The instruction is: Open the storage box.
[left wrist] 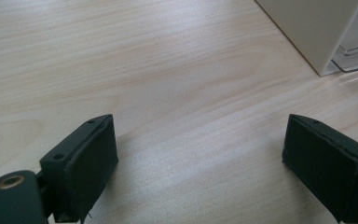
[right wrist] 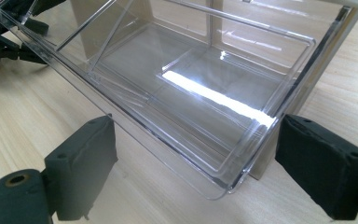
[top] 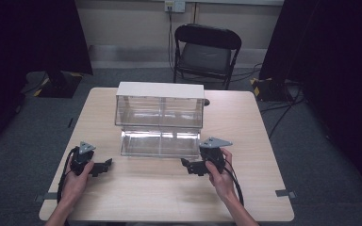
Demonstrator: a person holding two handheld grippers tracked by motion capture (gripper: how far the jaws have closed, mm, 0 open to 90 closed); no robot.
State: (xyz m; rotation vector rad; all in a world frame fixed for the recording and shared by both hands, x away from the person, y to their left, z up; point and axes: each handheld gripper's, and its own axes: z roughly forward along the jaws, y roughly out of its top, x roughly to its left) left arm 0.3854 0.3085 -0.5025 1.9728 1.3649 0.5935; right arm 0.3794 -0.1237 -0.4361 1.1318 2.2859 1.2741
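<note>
A white box (top: 160, 89) with clear walls stands in the middle of the desk (top: 245, 136), toward the far side. A clear drawer (top: 160, 143) sticks out of its bottom on the near side. The drawer looks like it has nothing in it, but the shine makes that hard to tell.

The left claw (top: 104, 165) is near the left edge of the desk, well to the left of the drawer. Its jaws are spread wide over bare wood and hold nothing. In the left gripper view, a corner of the white box (left wrist: 317, 32) shows far off on the right.

The right claw (top: 188, 165) is just beside the near right corner of the drawer. Its jaws are spread wide too. In the right gripper view, the drawer's corner (right wrist: 233, 184) sits between the jaws, and they do not touch it.

A black chair (top: 206, 52) stands on the floor past the far side of the desk.
</note>
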